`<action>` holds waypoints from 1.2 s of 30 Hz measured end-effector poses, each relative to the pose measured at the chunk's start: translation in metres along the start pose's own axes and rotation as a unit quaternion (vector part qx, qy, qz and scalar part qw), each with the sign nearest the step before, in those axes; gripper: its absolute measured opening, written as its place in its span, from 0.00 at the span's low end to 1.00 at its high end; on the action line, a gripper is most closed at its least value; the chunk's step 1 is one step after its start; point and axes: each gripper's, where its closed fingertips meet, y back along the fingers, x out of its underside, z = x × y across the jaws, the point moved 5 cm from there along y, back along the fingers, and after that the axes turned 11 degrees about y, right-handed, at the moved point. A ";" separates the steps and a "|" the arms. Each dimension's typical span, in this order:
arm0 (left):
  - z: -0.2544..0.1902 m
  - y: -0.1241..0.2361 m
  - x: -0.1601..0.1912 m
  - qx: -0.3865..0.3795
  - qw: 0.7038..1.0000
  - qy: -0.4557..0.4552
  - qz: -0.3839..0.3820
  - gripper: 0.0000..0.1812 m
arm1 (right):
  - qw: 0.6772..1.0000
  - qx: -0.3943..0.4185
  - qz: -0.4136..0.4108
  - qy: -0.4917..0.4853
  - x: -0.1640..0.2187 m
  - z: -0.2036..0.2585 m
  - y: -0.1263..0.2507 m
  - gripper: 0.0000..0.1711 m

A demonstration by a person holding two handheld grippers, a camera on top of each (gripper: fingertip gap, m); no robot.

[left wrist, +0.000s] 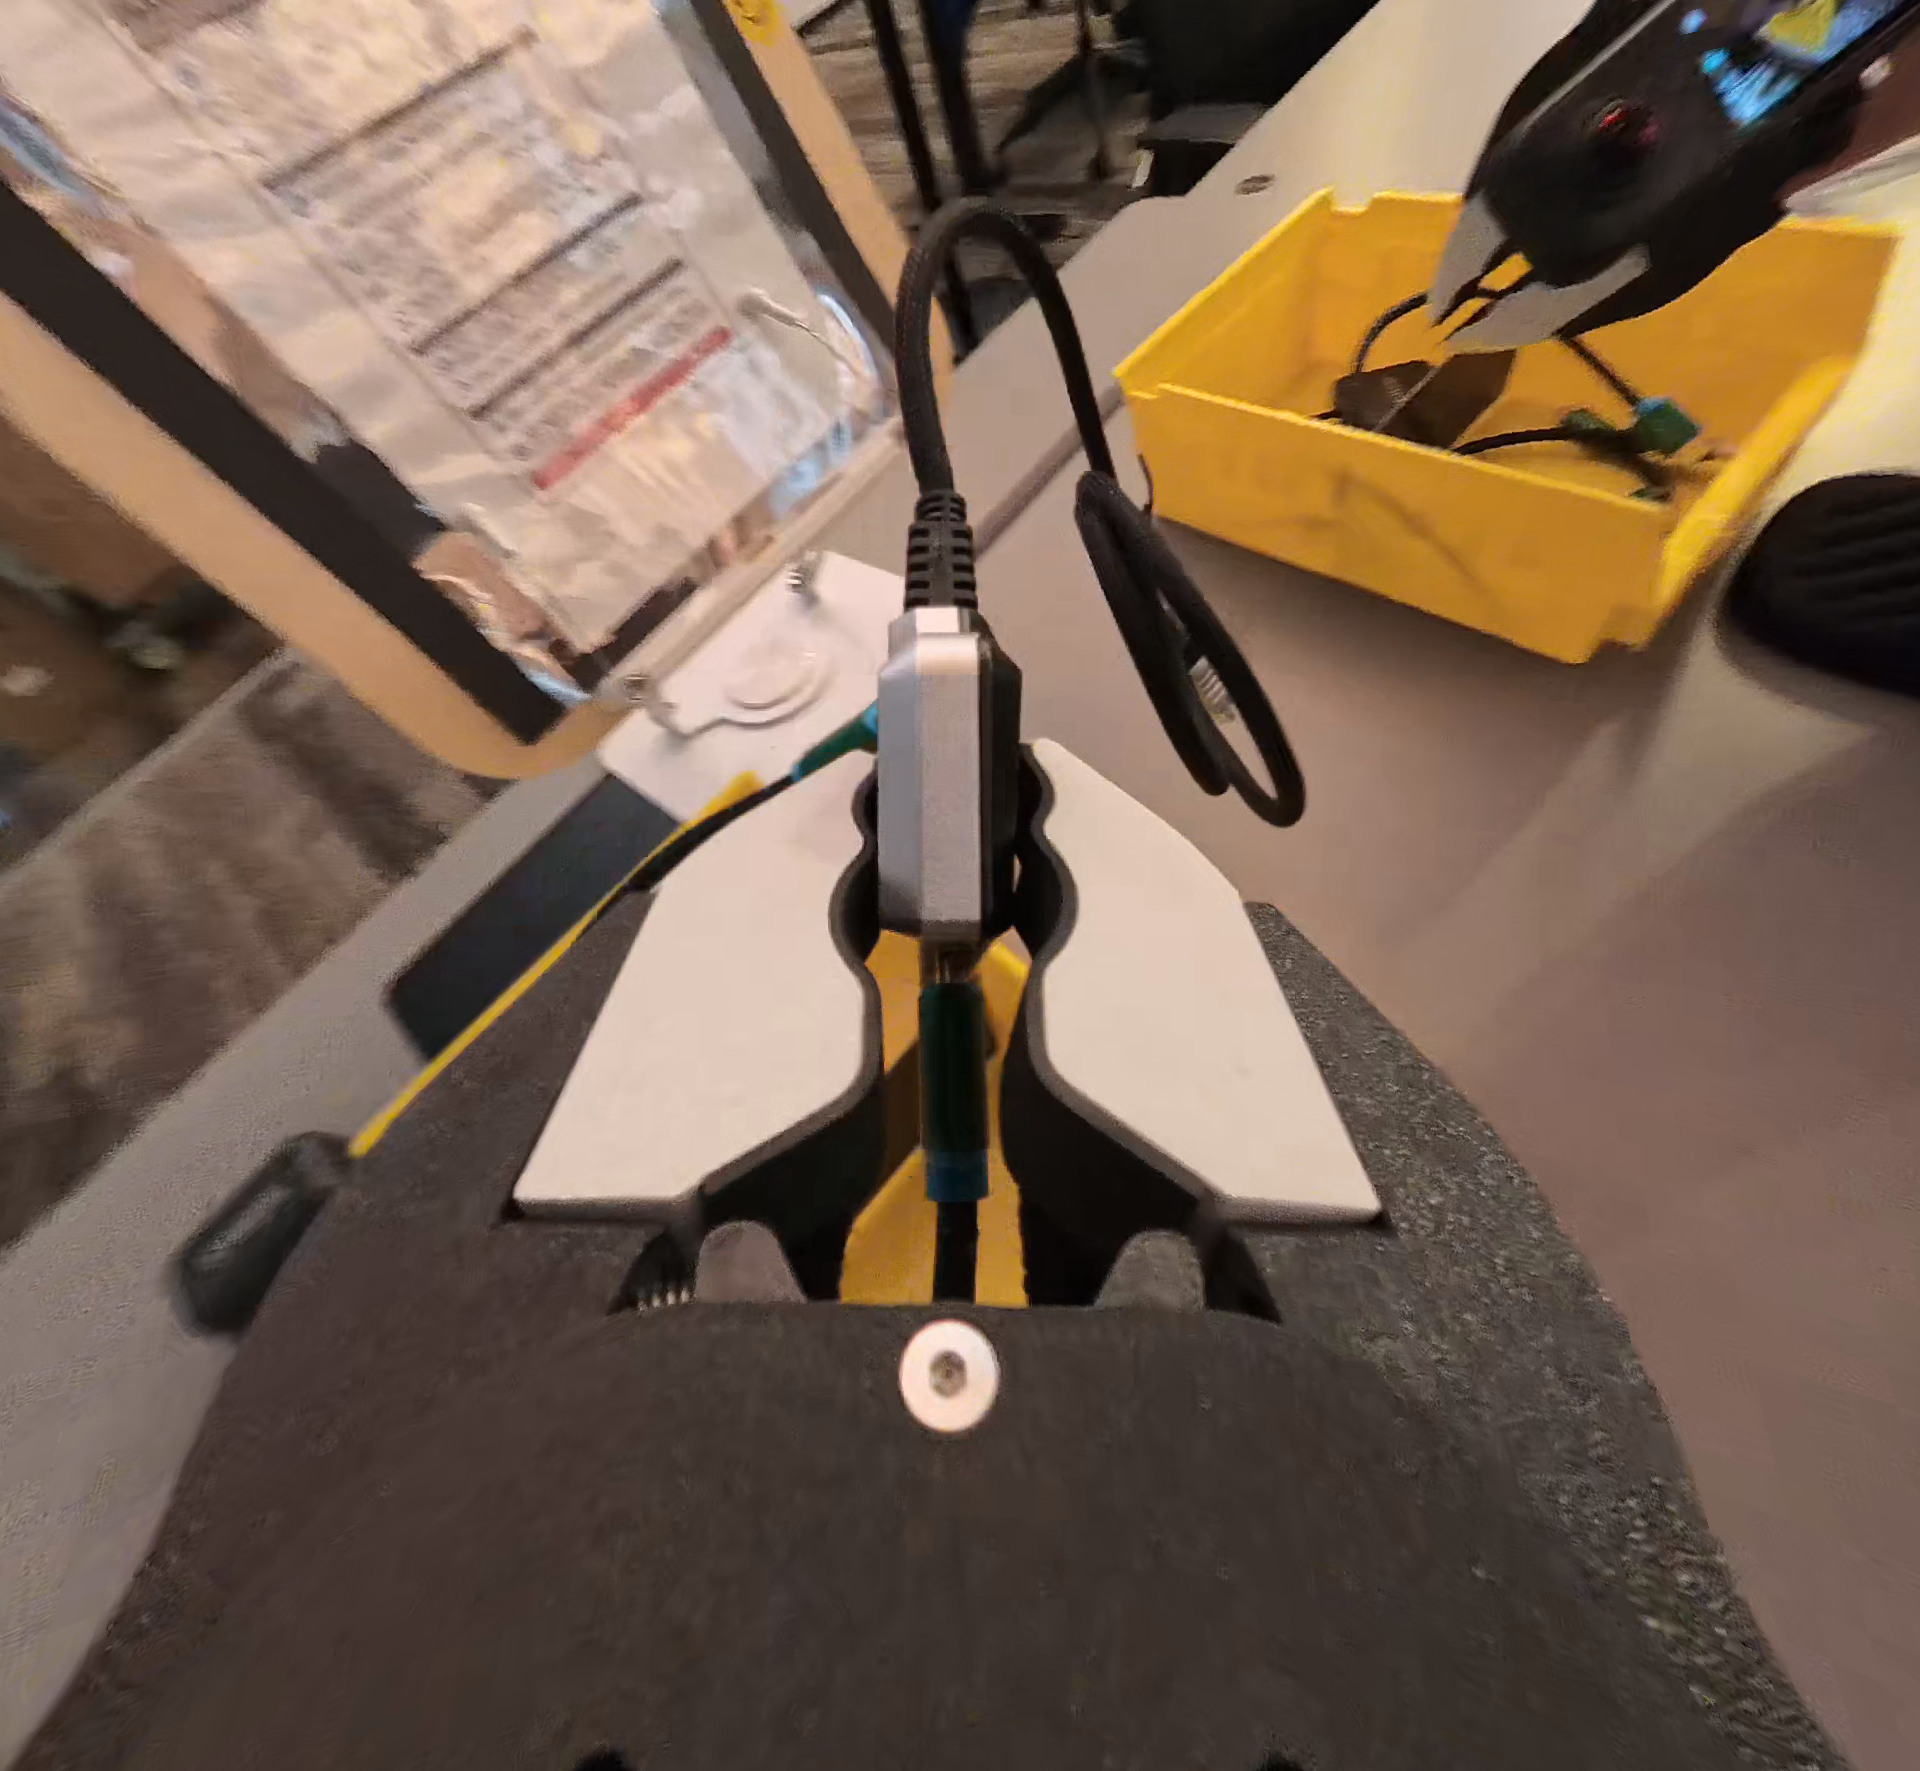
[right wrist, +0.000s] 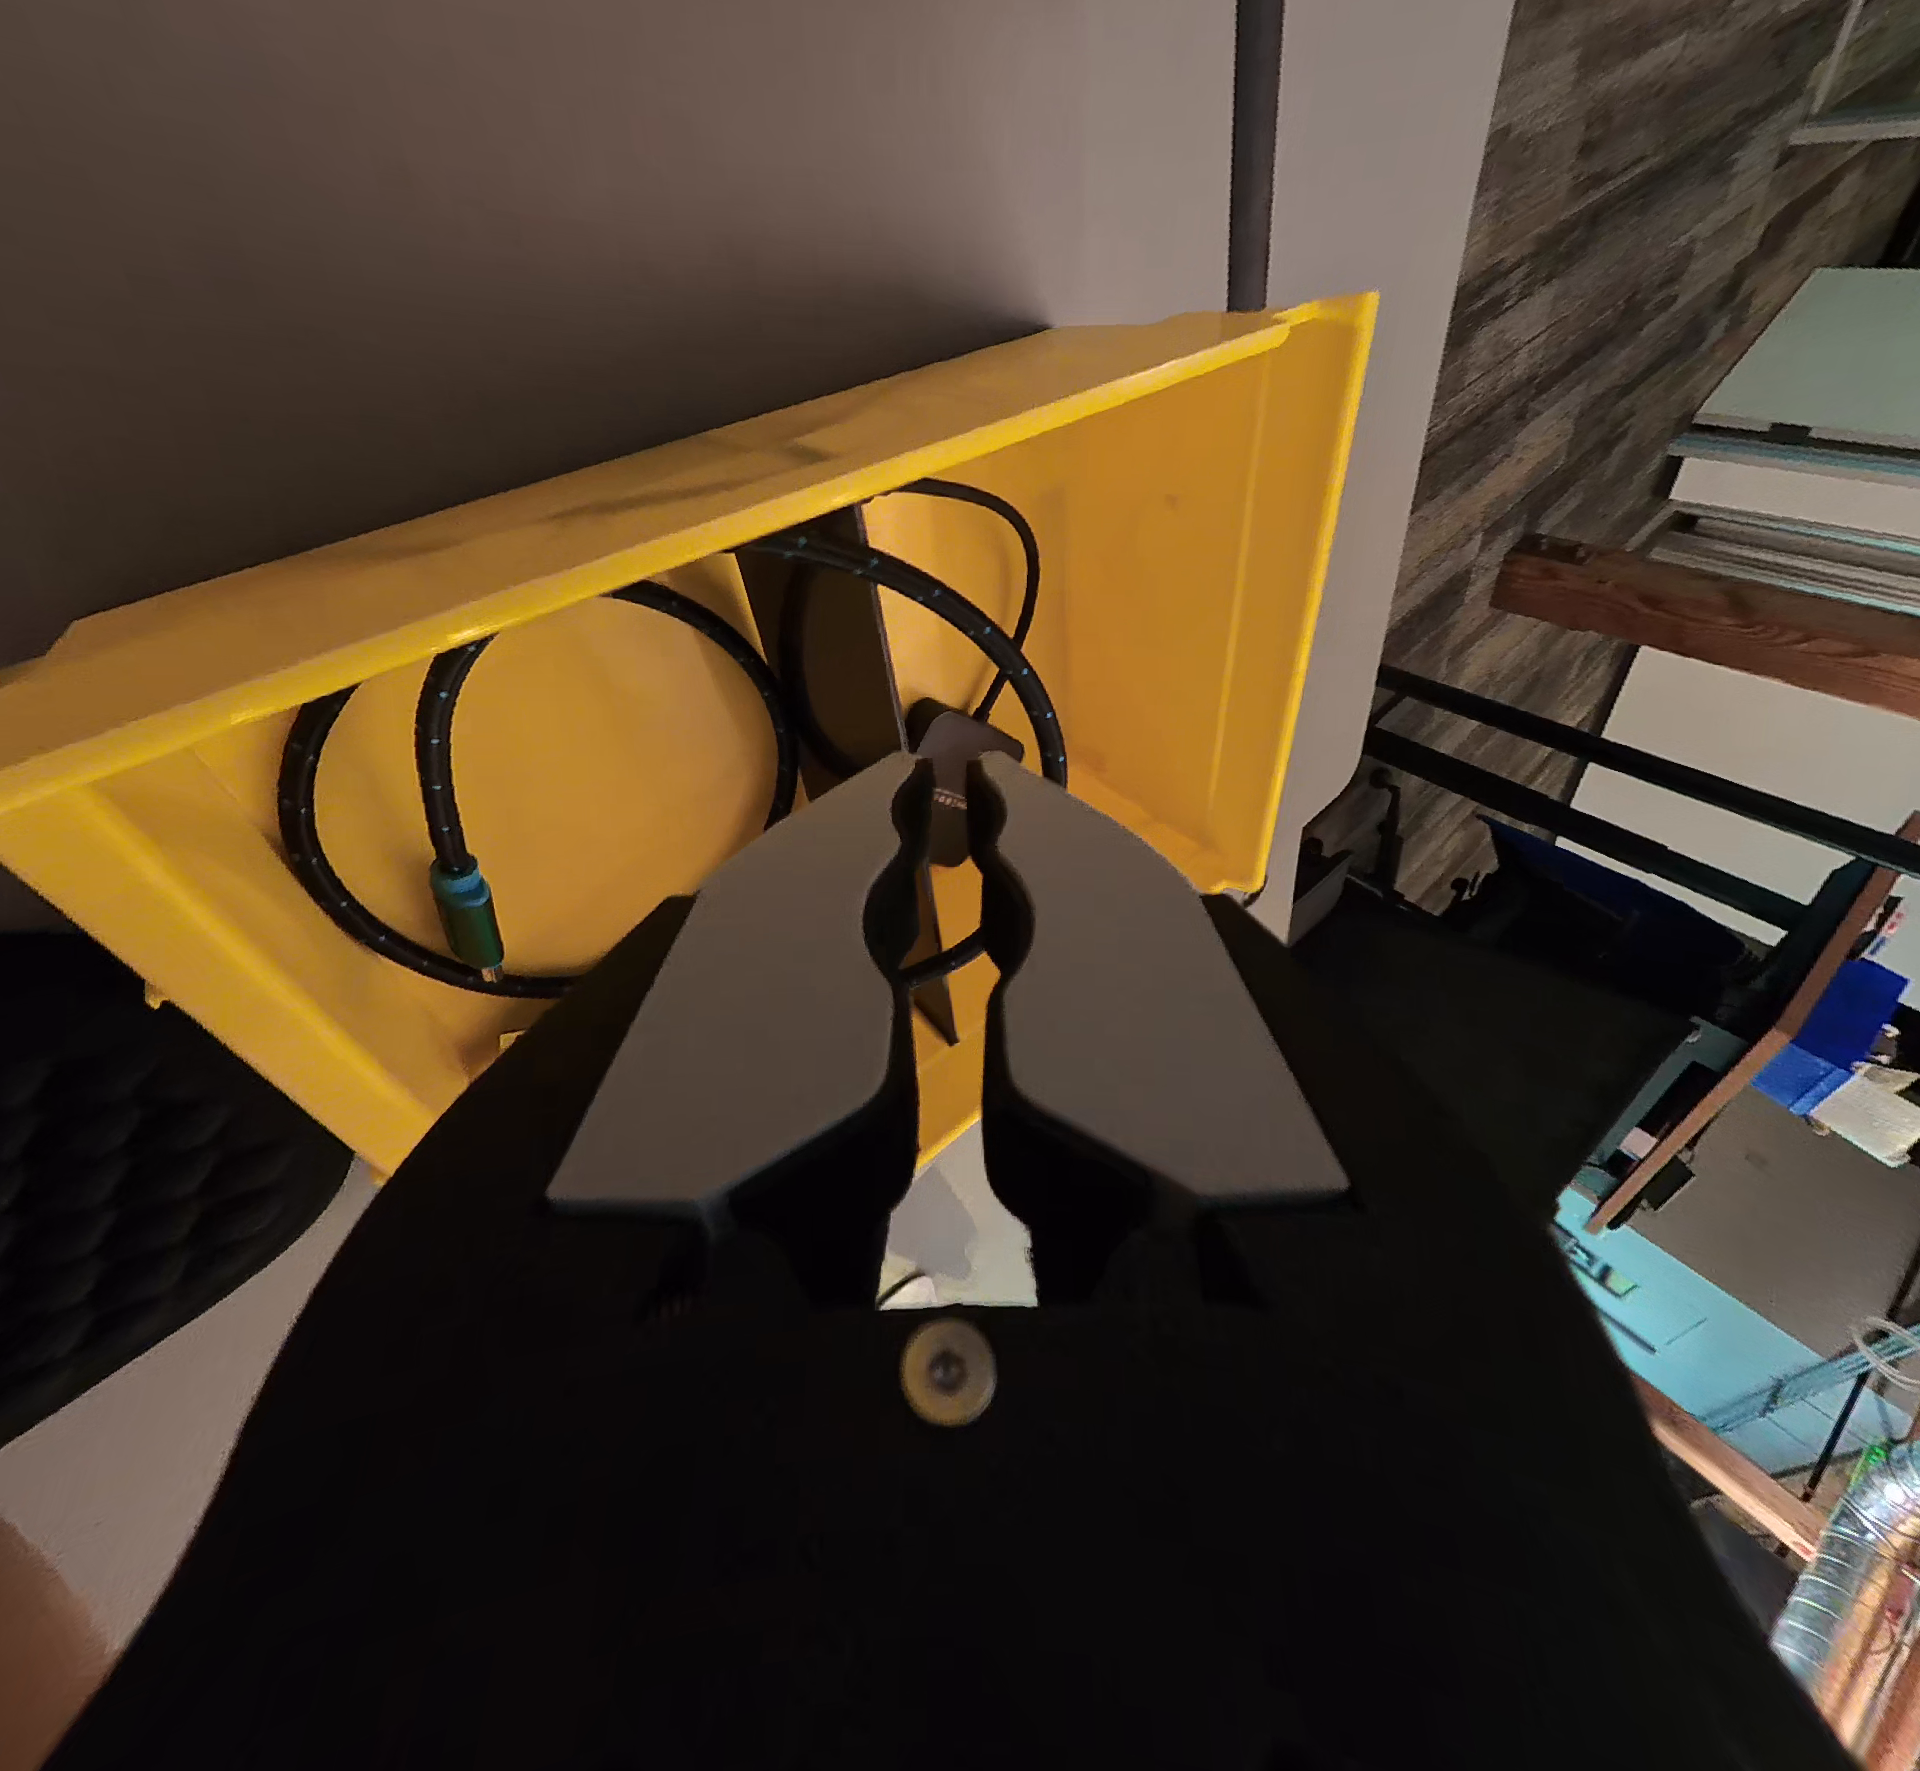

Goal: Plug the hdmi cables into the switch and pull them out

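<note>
My left gripper (left wrist: 951, 776) is shut on a small grey switch (left wrist: 930, 786) and holds it upright above the table. A green-ended HDMI plug (left wrist: 951, 1077) sits in the switch's near end. The switch's own black braided lead (left wrist: 997, 287) arches up and loops down onto the table. My right gripper (right wrist: 943, 765) hangs over a yellow bin (right wrist: 665, 516) and is shut on a dark plug (right wrist: 961, 739) of a thin black cable. It also shows in the left wrist view (left wrist: 1481, 313). A braided cable with a green plug (right wrist: 468, 911) lies coiled in the bin.
A clear sign holder with a printed sheet (left wrist: 416, 215) stands left on a white base (left wrist: 748, 682). The yellow bin (left wrist: 1403, 516) sits on the grey table (left wrist: 1455, 890) at right. Another yellow bin (left wrist: 904, 1243) lies under my left gripper. A dark card (right wrist: 821, 661) stands in the bin. The grippers' ends are close to 40 centimeters from one another.
</note>
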 end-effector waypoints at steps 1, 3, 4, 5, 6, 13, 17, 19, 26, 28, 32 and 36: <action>-0.003 -0.005 0.002 0.024 0.999 0.024 0.002 0.12 | 1.000 0.007 -0.001 0.002 -0.001 -0.001 0.002 0.04; -0.008 -0.016 0.005 0.087 0.992 0.090 0.002 0.12 | 1.000 0.023 -0.005 0.003 -0.003 -0.004 0.007 0.04; -0.010 -0.022 0.006 0.121 0.985 0.127 0.002 0.12 | 0.999 0.032 -0.008 0.001 -0.003 -0.006 0.010 0.04; -0.012 -0.027 0.008 0.152 0.975 0.163 0.001 0.12 | 0.999 0.046 -0.013 0.000 -0.004 -0.008 0.014 0.04; -0.013 -0.032 0.009 0.181 0.965 0.190 0.001 0.12 | 0.998 0.062 -0.021 -0.002 -0.006 -0.012 0.019 0.04; -0.024 -0.045 0.011 0.273 0.923 0.271 -0.008 0.11 | 0.958 0.233 -0.164 0.016 -0.052 -0.032 0.081 0.08; -0.028 -0.041 0.006 0.274 0.921 0.276 -0.019 0.11 | 0.892 0.314 -0.325 0.018 -0.097 -0.024 0.139 0.11; -0.029 -0.038 0.003 0.273 0.921 0.277 -0.027 0.11 | 0.845 0.321 -0.427 0.017 -0.121 -0.010 0.169 0.12; -0.037 -0.018 -0.013 0.292 0.907 0.295 -0.074 0.11 | 0.751 0.393 -0.528 0.048 -0.200 0.039 0.185 0.29; -0.042 -0.011 -0.017 0.315 0.896 0.303 -0.083 0.11 | 0.734 0.495 -0.457 0.085 -0.210 0.042 0.174 0.32; -0.052 -0.004 -0.023 0.369 0.863 0.333 -0.095 0.11 | 0.676 0.626 -0.371 0.114 -0.213 0.042 0.169 0.35; -0.060 -0.010 -0.023 0.419 0.817 0.385 -0.097 0.12 | 0.637 0.676 -0.350 0.126 -0.208 0.041 0.172 0.30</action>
